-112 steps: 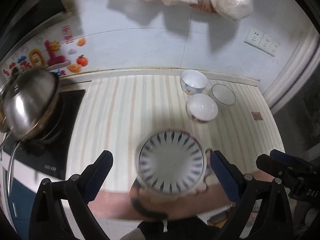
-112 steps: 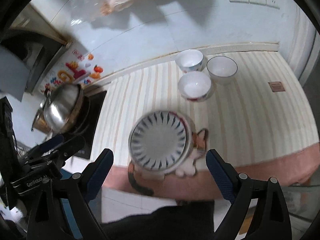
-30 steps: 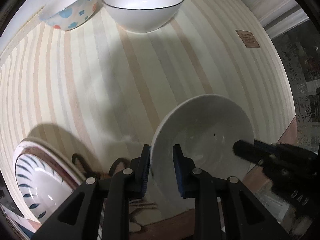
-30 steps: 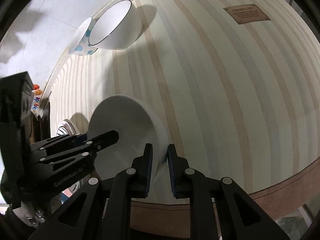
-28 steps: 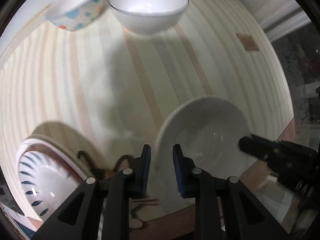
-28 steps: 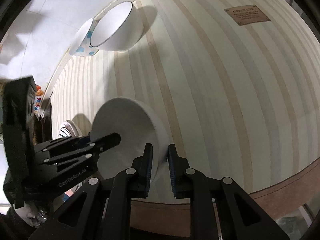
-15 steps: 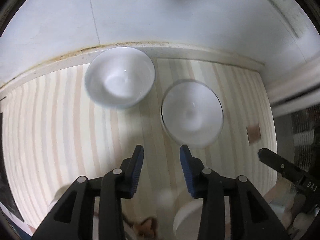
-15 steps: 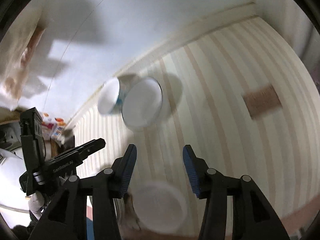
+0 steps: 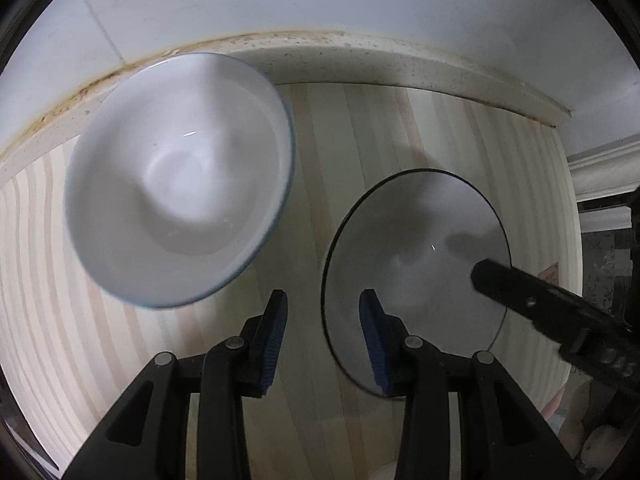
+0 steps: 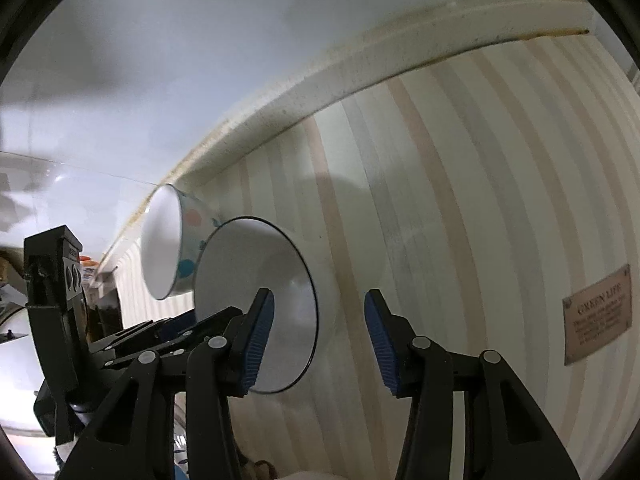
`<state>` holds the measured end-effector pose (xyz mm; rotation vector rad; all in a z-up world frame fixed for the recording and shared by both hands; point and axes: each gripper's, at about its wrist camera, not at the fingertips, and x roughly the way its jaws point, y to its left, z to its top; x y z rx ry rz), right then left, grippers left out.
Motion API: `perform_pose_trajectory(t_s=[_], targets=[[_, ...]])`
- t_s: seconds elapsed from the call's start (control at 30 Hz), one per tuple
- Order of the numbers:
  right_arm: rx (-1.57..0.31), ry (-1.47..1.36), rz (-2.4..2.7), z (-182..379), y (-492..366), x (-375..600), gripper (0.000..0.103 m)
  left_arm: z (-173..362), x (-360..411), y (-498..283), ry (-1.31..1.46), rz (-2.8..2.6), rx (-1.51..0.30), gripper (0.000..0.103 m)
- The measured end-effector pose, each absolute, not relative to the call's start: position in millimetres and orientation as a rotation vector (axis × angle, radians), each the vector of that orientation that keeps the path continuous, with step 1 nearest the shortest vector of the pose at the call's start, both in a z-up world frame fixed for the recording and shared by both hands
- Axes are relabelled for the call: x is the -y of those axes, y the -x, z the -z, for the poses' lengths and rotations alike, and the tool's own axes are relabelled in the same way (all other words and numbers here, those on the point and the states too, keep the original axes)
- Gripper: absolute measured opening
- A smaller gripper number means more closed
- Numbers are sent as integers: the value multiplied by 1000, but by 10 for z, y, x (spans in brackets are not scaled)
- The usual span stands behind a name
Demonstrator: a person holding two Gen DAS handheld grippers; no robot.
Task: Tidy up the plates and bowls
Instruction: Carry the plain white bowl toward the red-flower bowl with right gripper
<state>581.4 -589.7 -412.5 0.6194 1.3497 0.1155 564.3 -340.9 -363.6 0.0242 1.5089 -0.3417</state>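
A white bowl with a thin black rim [image 9: 416,248] stands on the striped counter; its near-left rim lies between the fingers of my open left gripper [image 9: 323,334]. In the right wrist view the same bowl [image 10: 256,304] has its right wall between the fingers of my open right gripper [image 10: 320,340]. A white bowl with coloured dots [image 9: 180,176] stands to its left by the wall, also in the right wrist view [image 10: 168,252]. The right gripper's finger [image 9: 532,300] reaches over the black-rimmed bowl from the right.
The counter's raised back edge [image 9: 360,52] and tiled wall run just behind the bowls. A small brown label [image 10: 598,314] lies on the counter to the right. The left gripper's body [image 10: 60,320] fills the left of the right wrist view.
Both grippers let go of the plain white bowl near the front edge, opened and moved back to the black-rimmed bowl, now straddling its rim on opposite sides.
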Motion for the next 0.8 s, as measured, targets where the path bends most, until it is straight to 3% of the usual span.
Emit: perform_pose_trajectory(t_s=[0.03,0.1,0.17,0.43,0.8], targets=[[-1370,-606,-111,4171,-5836,5877,40,3642,3421,-5647,-25,346,-1506,22],[-1391,-597,-111,4242,-5857,5856,21,3641,3447,-5640,-26,358,-1500,19],[-1397,-587,-114,4277,-5874,5805,15,3620,3485,-5632,-44,356,-1488,17],[-1389,-540,-104,4229,-5828,5696,15,3556,3537,-5701,-48,360,-1463,17],[-1334,-532,-121,3769,-5511,5721,15,2997,3534,-5369,-58,409,-1393,17]])
